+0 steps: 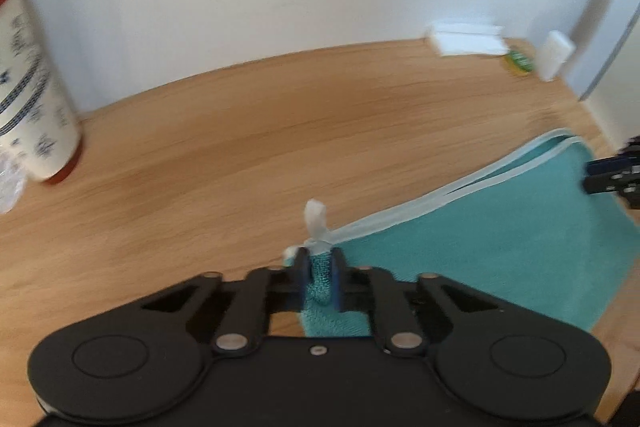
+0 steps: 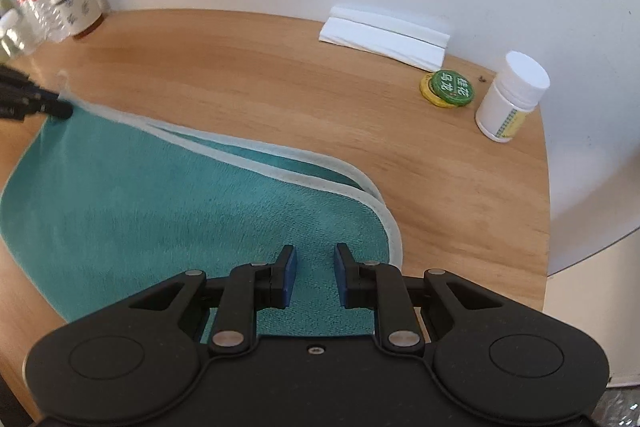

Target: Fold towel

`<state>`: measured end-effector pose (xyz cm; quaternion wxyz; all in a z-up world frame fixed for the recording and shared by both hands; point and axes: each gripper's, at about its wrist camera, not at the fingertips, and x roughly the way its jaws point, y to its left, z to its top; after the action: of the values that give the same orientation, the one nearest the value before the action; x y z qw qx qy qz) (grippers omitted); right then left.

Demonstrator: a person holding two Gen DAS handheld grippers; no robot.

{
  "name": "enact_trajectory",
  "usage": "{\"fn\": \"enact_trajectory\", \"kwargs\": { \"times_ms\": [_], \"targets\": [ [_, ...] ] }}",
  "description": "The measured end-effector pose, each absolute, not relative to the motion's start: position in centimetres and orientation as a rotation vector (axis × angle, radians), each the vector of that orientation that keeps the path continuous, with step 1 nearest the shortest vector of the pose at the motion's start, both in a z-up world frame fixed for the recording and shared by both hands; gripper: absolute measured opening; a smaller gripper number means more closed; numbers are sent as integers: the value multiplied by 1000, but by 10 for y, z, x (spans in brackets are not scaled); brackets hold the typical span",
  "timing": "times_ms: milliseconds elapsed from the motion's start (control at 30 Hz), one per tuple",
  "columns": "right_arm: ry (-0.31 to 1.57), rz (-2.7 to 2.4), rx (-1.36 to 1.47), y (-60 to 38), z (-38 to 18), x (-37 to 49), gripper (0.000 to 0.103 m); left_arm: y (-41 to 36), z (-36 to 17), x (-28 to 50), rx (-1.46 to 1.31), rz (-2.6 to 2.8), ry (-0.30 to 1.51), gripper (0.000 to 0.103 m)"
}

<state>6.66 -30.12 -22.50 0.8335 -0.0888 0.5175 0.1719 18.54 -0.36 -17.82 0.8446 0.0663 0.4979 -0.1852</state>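
Left gripper (image 1: 320, 277): low over the surface, its fingers (image 1: 299, 267) pinched tight on a bunched corner of the towel, with the white hem tab sticking up just past the tips.
Right gripper (image 2: 315, 277): hovering above the near right part of the towel, fingers (image 2: 286, 277) parted with a clear gap, nothing between them; whether the tips touch the cloth cannot be told.
Towel (image 2: 160, 195): teal with a pale hem, lying folded over in two layers on the wooden surface (image 2: 280, 75); the top layer's far edge sits a little short of the bottom layer's, so both hems show side by side.
Edges: the doubled hem (image 2: 280, 163) runs from the left gripper's corner across to a rounded corner at the right, just ahead of the right gripper.
Open room: bare wood lies beyond the hem, up to the wall.
Far left: a red-lidded patterned canister (image 1: 28, 87) beside some clear bottles (image 2: 28, 7).
Far right: white folded paper (image 2: 384, 33), a green tin (image 2: 448, 89) and a white pill bottle (image 2: 508, 99), all well apart from the towel.
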Motion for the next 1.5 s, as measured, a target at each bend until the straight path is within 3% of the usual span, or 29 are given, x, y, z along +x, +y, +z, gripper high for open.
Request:
{"fn": "enact_trajectory", "kwargs": {
  "times_ms": [267,400,600,833,1033,1133,1333,1400,1467,1500],
  "targets": [
    [1100,397,-183,-307,-227,70,22,7,-191,218,-4,-285,1116,11],
    [1107,376,-155,-307,-226,73,22,12,-178,210,22,-196,1101,34],
    [1046,277,-75,-321,-219,79,22,-3,-153,166,133,-270,1023,35],
    [1027,220,-100,-320,-229,90,22,-45,-188,120,375,-415,1092,34],
    [1029,235,-119,-323,-229,95,22,-36,-199,99,320,-362,1125,34],
    [1021,307,-124,-329,-221,96,30,-33,-199,97,285,-345,1140,34],
    [1035,465,-184,-329,-223,112,30,-32,-199,98,279,-334,1162,34],
    [1082,534,-241,-324,-227,118,25,-33,-199,98,283,-328,1160,35],
    [1088,590,-340,-317,-228,120,7,-33,-198,97,272,-315,1159,35],
    [1093,599,-348,-316,-227,122,5,-33,-198,96,264,-309,1161,35]
  ]
}}
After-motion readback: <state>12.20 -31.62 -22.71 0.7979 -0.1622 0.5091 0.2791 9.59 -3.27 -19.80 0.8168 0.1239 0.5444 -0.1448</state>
